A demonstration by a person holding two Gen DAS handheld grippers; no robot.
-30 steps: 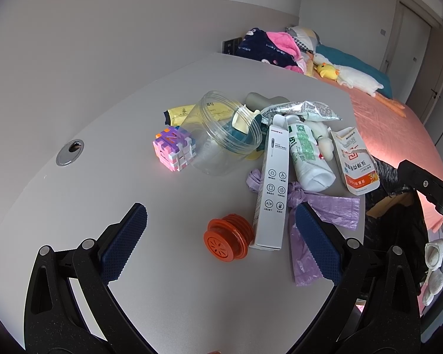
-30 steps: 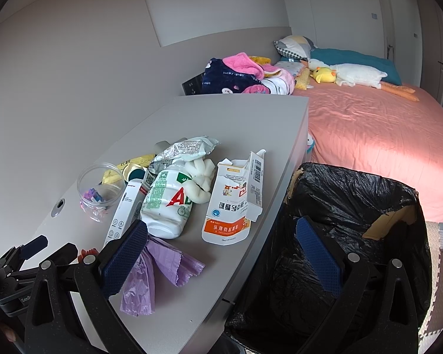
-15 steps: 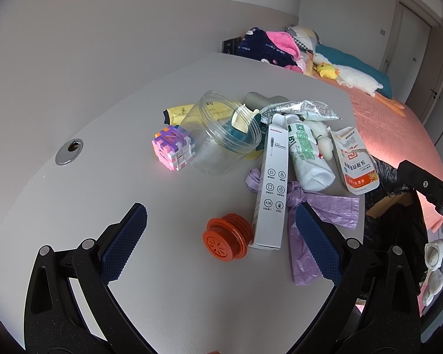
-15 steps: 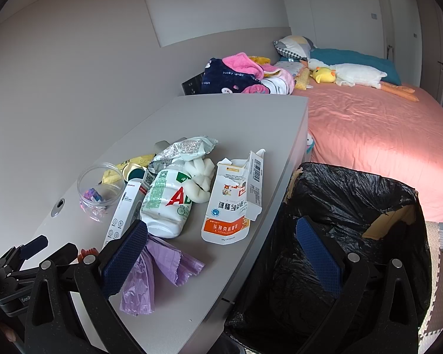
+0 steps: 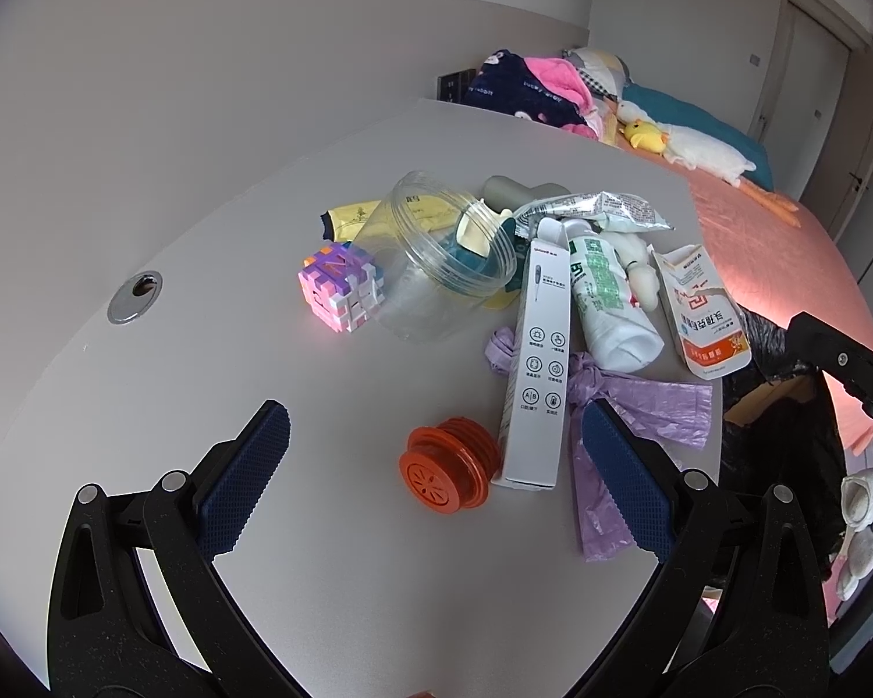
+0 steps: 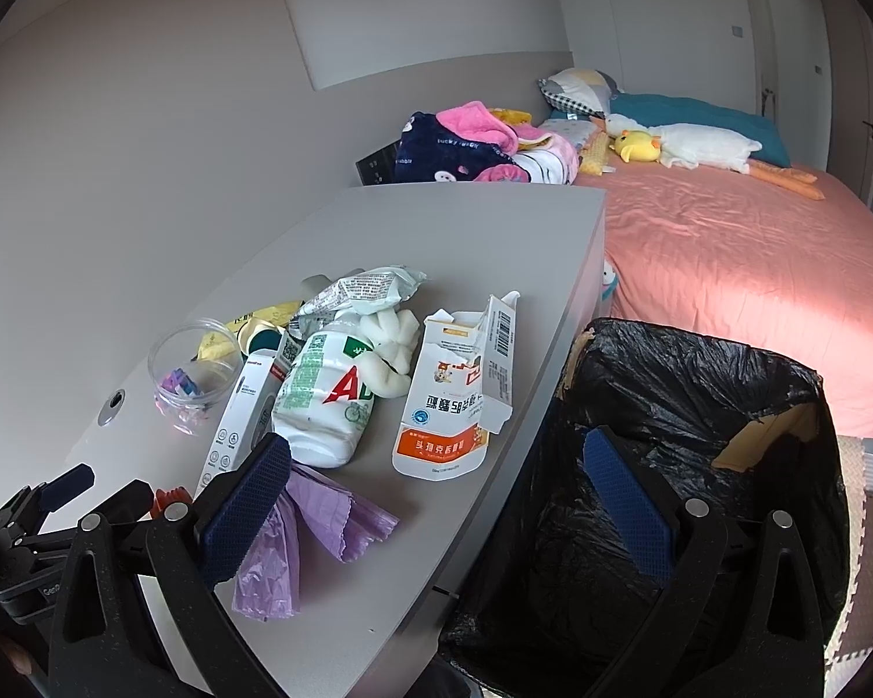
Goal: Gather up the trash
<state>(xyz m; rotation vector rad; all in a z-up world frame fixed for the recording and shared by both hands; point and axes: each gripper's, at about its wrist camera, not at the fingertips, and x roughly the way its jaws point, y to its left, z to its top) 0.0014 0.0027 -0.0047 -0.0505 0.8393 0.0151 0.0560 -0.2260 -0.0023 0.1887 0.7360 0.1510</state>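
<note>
1. The left hand-held gripper (image 5: 433, 465) hangs over the near part of the grey worktop (image 5: 215, 384), its blue pads spread wide with nothing between them.
2. Just ahead of it lies an orange ribbed cap (image 5: 447, 462) on its side, touching the near end of a long white box (image 5: 538, 360).
3. A crumpled purple plastic bag (image 5: 640, 407) lies partly under that box, beside the left hand-held gripper's right finger.
4. Further out sit a clear plastic jar (image 5: 442, 267) tipped on its side, a pink-and-purple puzzle cube (image 5: 343, 285) just left of it, a white bottle with green print (image 5: 608, 296) and a torn carton (image 5: 701, 314) near the worktop's right edge.
5. A yellow wrapper (image 5: 349, 215) and a silver foil packet (image 5: 599, 206) lie behind the jar.
6. The right hand-held gripper (image 6: 436, 500) is also wide open and empty, straddling the worktop's edge: its left finger is over the purple bag, its right over the black-lined trash bin (image 6: 698, 407).
7. The bin stands against the worktop's side, its bag open.
8. Beyond is a bed with a pink sheet (image 6: 727, 256).
</note>
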